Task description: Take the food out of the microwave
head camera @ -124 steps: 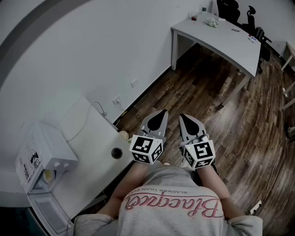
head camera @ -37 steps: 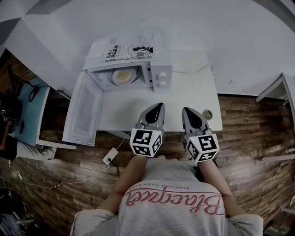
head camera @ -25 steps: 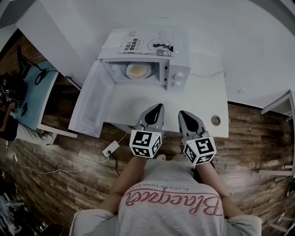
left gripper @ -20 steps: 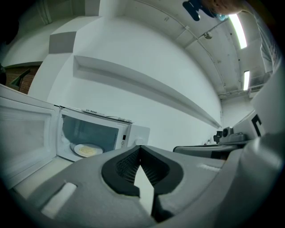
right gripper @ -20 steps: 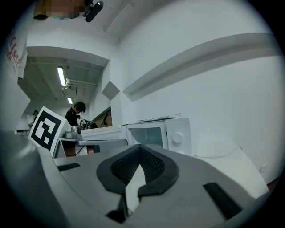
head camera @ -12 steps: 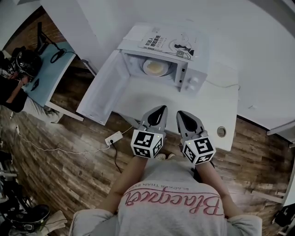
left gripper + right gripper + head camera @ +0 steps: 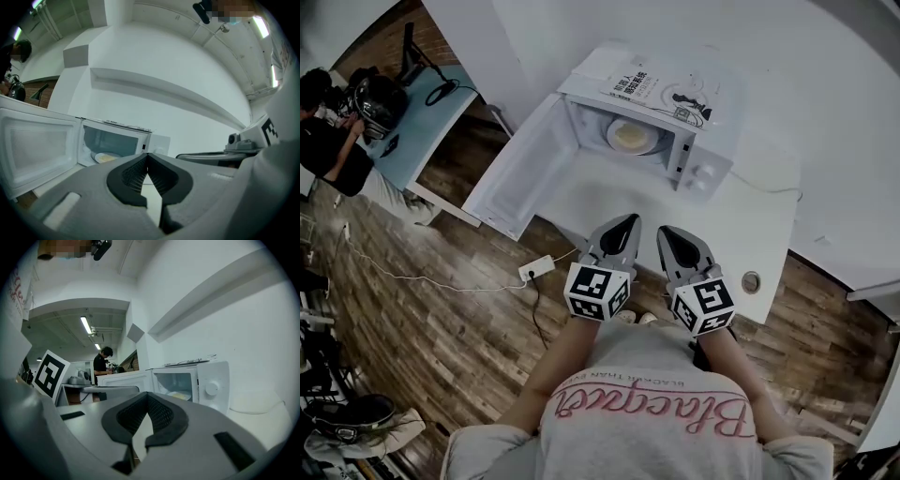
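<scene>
Head view: the microwave [image 7: 705,167] stands on the white table [image 7: 741,234] at 12 o'clock from the two grippers. Its door [image 7: 520,169] is swung wide open toward 10 o'clock. Inside the cavity a plate [image 7: 654,146] carries pale yellow food [image 7: 632,134], well apart from both grippers. A printed booklet [image 7: 661,89] lies flat on the microwave's top.

The left gripper [image 7: 628,221] and right gripper [image 7: 667,232] are held side by side over the table's near edge, both pointing toward 12 o'clock at the open oven. In the left gripper view the jaws are pressed together at their tips with nothing between them. The right gripper view shows the same: jaws closed and empty.

A round hole [image 7: 752,281] in the tabletop sits at 3 o'clock from the right gripper. On the wooden floor [image 7: 441,328] a white power strip [image 7: 536,272] lies at 9 o'clock from the left gripper. Far off toward 10 o'clock a person [image 7: 337,150] sits at a blue desk [image 7: 422,117].
</scene>
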The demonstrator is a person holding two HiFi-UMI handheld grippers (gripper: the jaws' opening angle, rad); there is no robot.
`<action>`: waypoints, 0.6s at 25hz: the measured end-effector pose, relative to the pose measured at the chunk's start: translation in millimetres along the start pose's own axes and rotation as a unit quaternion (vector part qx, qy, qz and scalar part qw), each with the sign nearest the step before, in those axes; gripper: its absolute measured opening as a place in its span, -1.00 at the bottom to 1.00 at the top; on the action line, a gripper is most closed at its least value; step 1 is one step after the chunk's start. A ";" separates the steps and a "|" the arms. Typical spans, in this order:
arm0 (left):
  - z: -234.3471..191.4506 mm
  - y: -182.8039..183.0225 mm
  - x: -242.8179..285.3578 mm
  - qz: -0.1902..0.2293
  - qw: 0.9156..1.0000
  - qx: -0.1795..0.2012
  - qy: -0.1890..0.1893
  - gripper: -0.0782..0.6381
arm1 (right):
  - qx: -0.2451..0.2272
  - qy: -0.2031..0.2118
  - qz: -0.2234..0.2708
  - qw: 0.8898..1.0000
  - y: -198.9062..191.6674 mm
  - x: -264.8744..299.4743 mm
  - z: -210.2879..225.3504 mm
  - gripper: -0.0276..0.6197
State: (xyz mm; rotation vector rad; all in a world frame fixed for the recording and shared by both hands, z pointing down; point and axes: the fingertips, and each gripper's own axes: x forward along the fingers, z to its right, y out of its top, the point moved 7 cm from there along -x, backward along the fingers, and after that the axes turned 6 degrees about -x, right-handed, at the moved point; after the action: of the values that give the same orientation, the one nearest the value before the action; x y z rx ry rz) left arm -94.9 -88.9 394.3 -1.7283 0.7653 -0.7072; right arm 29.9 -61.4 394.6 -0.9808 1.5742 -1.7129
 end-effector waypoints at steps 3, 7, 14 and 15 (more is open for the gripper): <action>0.3 -3.3 0.5 0.003 1.000 -0.010 0.011 -0.77 | 0.002 0.006 -0.004 1.000 -3.9 -3.2 4.0 -0.89; 0.2 -12.3 2.8 -0.003 1.000 -0.019 0.016 -0.77 | 0.009 0.010 -0.008 1.000 -9.2 -3.0 10.5 -0.89; -10.9 -19.7 -0.2 0.001 0.998 -0.058 0.011 -0.16 | 0.011 0.027 -0.015 0.999 -13.8 10.4 4.7 -0.89; -14.6 -19.1 -0.7 0.003 0.998 -0.062 0.009 -0.16 | 0.011 0.029 -0.017 0.999 -13.9 14.0 2.9 -0.89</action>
State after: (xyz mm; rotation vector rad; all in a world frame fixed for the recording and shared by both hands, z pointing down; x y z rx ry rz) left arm -103.8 -92.5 416.3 -1.8320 0.8414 -0.6846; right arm 25.5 -73.1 410.1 -0.9592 1.5815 -1.7921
